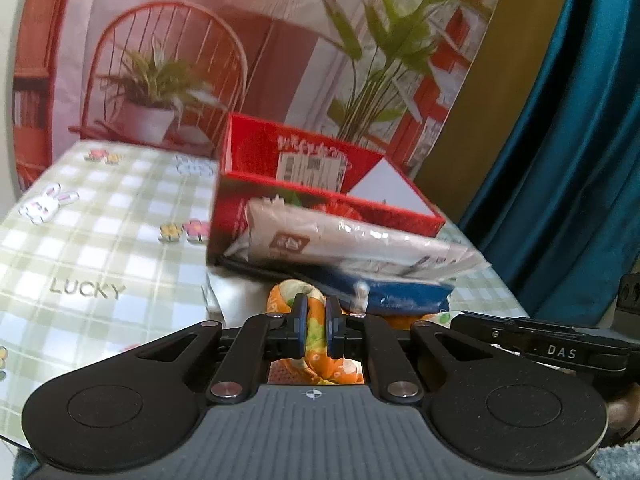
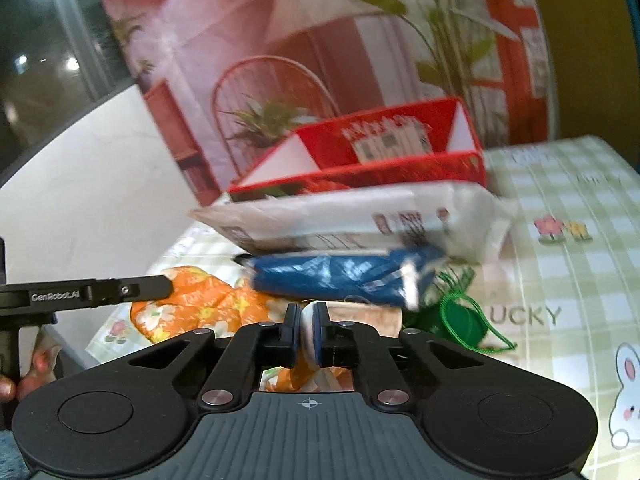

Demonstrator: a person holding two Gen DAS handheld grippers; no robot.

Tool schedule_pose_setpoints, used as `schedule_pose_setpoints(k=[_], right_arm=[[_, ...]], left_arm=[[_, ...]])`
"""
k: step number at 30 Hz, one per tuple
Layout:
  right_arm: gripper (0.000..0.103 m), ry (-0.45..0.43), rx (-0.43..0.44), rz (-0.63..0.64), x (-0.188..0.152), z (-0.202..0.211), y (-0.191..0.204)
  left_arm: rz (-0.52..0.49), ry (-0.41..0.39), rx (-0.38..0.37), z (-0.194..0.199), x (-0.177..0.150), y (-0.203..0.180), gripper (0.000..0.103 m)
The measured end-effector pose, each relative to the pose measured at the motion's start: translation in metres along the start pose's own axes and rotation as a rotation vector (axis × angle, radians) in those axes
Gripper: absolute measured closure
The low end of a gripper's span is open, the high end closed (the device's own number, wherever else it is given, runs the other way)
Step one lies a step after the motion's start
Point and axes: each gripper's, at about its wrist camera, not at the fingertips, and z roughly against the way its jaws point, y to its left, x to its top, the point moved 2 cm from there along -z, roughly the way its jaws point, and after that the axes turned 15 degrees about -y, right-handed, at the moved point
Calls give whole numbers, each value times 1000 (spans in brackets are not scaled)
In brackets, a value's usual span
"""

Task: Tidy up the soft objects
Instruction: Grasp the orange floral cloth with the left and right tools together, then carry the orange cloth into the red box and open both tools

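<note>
Two grippers, both pinched on the same orange floral cloth [image 1: 316, 332]. Left gripper [image 1: 316, 334] clamped on a rolled fold of it, fabric bunched between the blue pads [image 1: 301, 330]. Right gripper [image 2: 307, 338] closed on a pale edge, apparently the cloth's white underside, though too squeezed to say for sure. Cloth itself lying at the near edge of the checked tablecloth [image 1: 100, 240], spread between the two tools and partly tucked under the packets ahead.

Likely light, limp, prone to sagging and sliding; best gripped by a thick fold or hem, as now, not a single thin layer. Probably snags if pulled fast.

Just beyond, touching or overlapping the cloth: a blue plastic packet [image 2: 340, 276], crinkly and probably slippery, with a white plastic-wrapped pack [image 1: 340, 240] stacked on it. Behind both, an open red box [image 1: 320, 184], a plausible destination but walled off by that stack. Right of the blue packet, a green string pouch [image 2: 460, 320], loose cords apt to tangle. Printed backdrop [image 1: 200, 40] standing at the far edge.
</note>
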Motion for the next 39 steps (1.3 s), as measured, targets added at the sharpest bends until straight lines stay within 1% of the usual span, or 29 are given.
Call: schedule_pose_setpoints(k=[4,8,14,17,20,22,25,29,34,39], right_arm=[[97,-48,42,36,14,10,11],[97,-120,83,64,31,27,21],[97,-230,132,98,64,49,35],[97,-273,145,124,80,57,42],[97,-299,150,160,96,56,47],[97,-307,140,192,107,47,47],[97,-315,129,223,122,28,44],[97,-300,99,258,137,-8,33],[97,-266,54,301,147,-62,11],[97,-205,9,320,146,-114,-15]], left_arm=[[-4,-55,-1,17,13,0,93],[-2,-124,-18,36,33,-3,94],[-25,-228,-44,50,62,-16,94],[-39,-261,-51,51,76,-23,94],[-65,-282,-41,38,90,-28,94],[-78,-293,-31,27,103,-30,94],[-92,-299,-14,7,120,-30,94],[-126,-290,20,-36,137,-28,94],[-143,-250,48,-93,142,-19,94],[-146,-159,89,-149,133,-2,94]])
